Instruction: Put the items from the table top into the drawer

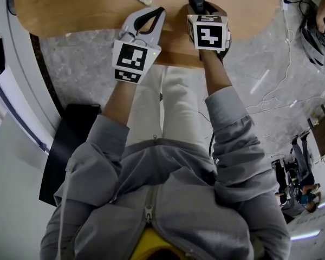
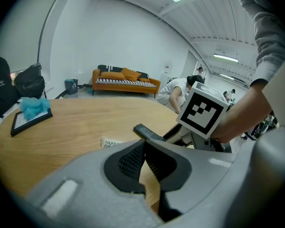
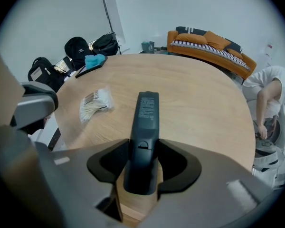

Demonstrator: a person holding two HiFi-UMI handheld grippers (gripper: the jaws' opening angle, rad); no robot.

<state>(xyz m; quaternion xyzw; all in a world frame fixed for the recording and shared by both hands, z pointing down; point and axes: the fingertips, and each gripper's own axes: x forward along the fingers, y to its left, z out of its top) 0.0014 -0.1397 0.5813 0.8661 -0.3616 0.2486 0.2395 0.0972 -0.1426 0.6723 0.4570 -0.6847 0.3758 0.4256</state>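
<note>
Right gripper (image 3: pixel 143 148) squeezes remote (image 3: pixel 146 113). Left gripper (image 2: pixel 145 148) fingers pressed together, empty. Packet (image 3: pixel 95 103) lies on table (image 3: pixel 204 108) past fingertips. Drawer not seen.

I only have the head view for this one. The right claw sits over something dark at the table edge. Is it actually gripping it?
Observer: Yes. In the right gripper view, the right claw has both pads pressed on a dark remote control, near one end.
Operator: And the left claw?
Observer: The left gripper view shows the left claw shut, with nothing between its pads.
Operator: Anything on the table besides the packet?
Observer: A dark tray with a blue thing on it lies towards the far side of the table, outside your frame.
</note>
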